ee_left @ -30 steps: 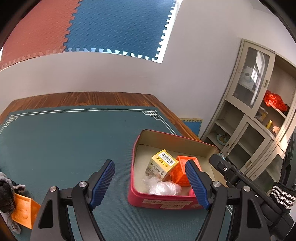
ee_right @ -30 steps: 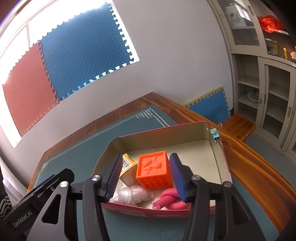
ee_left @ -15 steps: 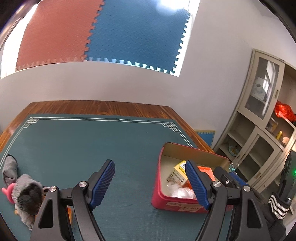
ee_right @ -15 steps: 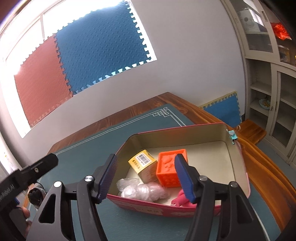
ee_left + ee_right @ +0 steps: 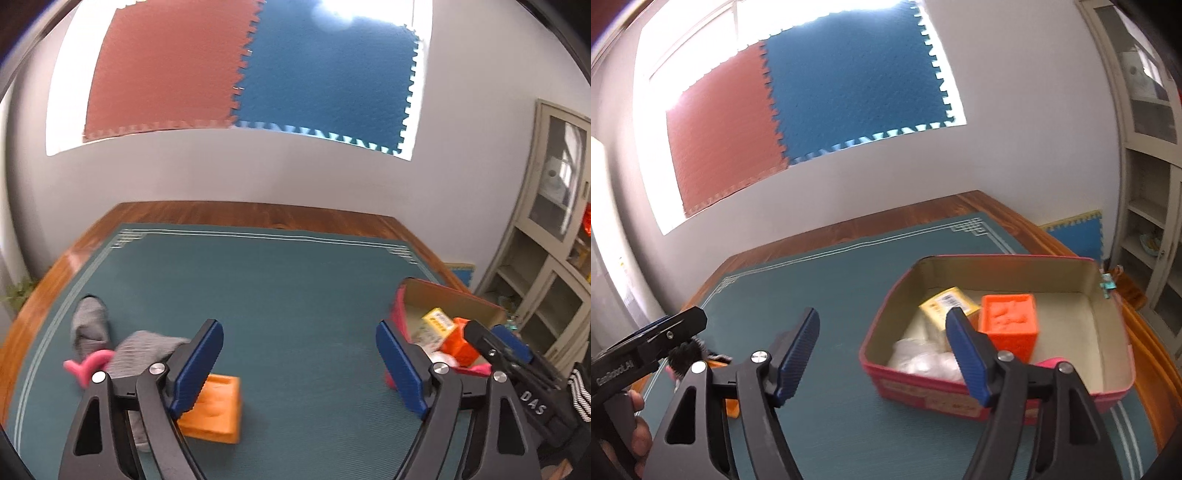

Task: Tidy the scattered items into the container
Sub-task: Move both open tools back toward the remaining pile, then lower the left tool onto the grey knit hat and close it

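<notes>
The pink tin (image 5: 997, 395) stands on the green mat; in the left wrist view (image 5: 400, 314) it is at the right. It holds an orange cube (image 5: 1010, 325), a yellow box (image 5: 947, 304), a clear plastic wad (image 5: 923, 363) and a pink piece (image 5: 1054, 362). On the mat at the left lie an orange block (image 5: 216, 410), a grey sock (image 5: 140, 350) and a pink toy (image 5: 88, 365). My left gripper (image 5: 299, 365) is open and empty above the mat, just right of the orange block. My right gripper (image 5: 882, 358) is open and empty, just left of the tin.
The green mat (image 5: 280, 280) covers a wooden table (image 5: 258, 212) that ends at a grey wall. A cabinet with shelves (image 5: 546, 258) stands to the right of the table. The left gripper's body (image 5: 646, 350) shows at the left of the right wrist view.
My left gripper has swung left from the tin toward the sock, pink toy and orange block. My right gripper has let go of the orange cube, opened wide and drawn back left of the tin.
</notes>
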A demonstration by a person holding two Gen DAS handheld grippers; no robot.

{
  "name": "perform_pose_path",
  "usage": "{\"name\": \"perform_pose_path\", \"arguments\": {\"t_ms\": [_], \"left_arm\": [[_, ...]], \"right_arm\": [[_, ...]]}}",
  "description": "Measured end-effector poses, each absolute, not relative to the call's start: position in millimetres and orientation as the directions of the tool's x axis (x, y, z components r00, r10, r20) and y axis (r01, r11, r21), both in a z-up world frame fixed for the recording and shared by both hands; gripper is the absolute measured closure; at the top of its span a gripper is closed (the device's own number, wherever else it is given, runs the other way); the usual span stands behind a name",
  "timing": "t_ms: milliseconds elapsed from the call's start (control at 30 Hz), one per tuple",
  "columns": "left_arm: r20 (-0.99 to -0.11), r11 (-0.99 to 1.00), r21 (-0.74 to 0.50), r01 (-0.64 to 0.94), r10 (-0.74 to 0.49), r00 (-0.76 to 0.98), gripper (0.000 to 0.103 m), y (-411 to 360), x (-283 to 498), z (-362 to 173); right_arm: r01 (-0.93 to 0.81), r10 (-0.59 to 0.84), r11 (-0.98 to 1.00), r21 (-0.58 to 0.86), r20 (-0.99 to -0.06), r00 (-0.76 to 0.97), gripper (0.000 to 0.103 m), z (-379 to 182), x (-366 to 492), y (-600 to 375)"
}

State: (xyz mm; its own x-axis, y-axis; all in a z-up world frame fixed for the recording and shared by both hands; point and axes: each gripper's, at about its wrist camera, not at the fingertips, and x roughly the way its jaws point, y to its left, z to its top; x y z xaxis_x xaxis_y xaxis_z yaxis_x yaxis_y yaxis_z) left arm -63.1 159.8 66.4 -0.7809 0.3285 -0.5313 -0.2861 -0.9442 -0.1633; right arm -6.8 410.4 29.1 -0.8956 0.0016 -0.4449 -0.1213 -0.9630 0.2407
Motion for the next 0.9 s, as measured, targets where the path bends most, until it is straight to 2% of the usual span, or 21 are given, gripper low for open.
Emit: {"name": "perform_pose_path", "arguments": {"t_ms": [233, 467, 633, 700, 767, 900], "left_arm": [[-0.535, -0.962, -0.176, -0.209, 0.272, -0.800, 0.016, 117, -60, 55], [-0.542, -0.975, -0.172, -0.140, 0.212, -0.813, 0.016, 64, -59, 50], [-0.527, -0.970, -0.235, -0.059, 0.178, -0.831, 0.015, 1, -54, 53], [-0.520, -0.961, -0.274, -0.031, 0.175, -0.836, 0.012, -17, -53, 53], [-0.510, -0.953, -0.303, -0.013, 0.174, -0.842, 0.004, -28, -52, 52], [-0.506, -0.953, -0.298, -0.049, 0.201, -0.839, 0.001, -18, -54, 49]], "right_arm": [[-0.013, -0.072, -0.984, 0.179, -0.459, -0.886, 0.027, 19, -11, 369], [0.027, -0.112, -0.984, 0.177, -0.490, -0.864, 0.025, 7, -16, 356], [0.048, -0.130, -0.984, 0.173, -0.503, -0.854, 0.025, 4, -18, 348], [0.058, -0.134, -0.985, 0.164, -0.507, -0.851, 0.025, 2, -18, 344], [0.067, -0.139, -0.986, 0.156, -0.511, -0.848, 0.025, 1, -18, 340], [0.081, -0.145, -0.986, 0.144, -0.522, -0.841, 0.025, -2, -20, 333]]}}
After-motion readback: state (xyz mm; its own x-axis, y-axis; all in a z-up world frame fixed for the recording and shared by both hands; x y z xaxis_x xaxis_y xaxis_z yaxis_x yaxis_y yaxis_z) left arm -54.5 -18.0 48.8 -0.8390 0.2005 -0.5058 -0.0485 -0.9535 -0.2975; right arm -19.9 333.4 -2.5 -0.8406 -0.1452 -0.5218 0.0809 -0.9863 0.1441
